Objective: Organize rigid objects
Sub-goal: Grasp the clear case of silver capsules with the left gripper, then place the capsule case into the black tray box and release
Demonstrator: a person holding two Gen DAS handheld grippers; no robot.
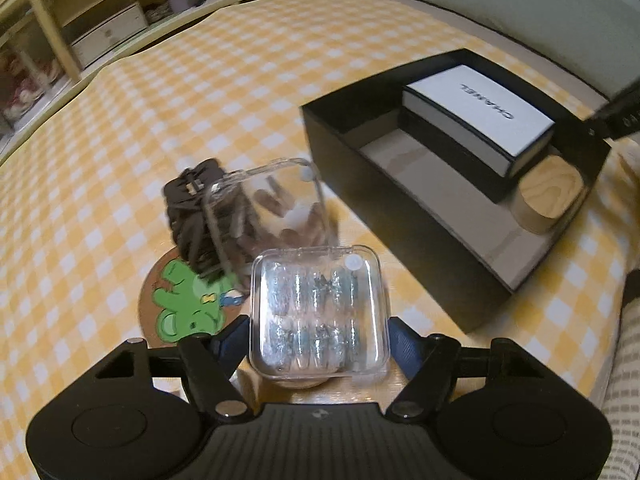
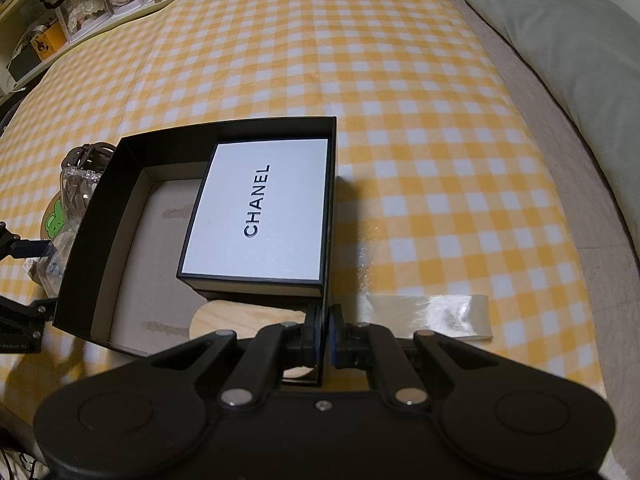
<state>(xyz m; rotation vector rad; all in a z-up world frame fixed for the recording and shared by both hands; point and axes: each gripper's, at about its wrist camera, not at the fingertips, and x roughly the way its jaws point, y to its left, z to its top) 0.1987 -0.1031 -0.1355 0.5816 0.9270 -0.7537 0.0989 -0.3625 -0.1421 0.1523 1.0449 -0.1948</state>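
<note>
My left gripper is shut on a small clear plastic case of blue-silver pieces, held above the checked cloth. Behind it stands a second clear case with brown pieces, beside a dark brown hair clip and a round coaster with a green bear. The open black box holds a white CHANEL box and a round wooden lid. My right gripper is shut on the black box's near right wall; the CHANEL box fills its right side.
A yellow and white checked cloth covers the surface. A grey pillow lies at the right. Shelves with boxes run along the back left. A strip of clear tape lies on the cloth right of the black box.
</note>
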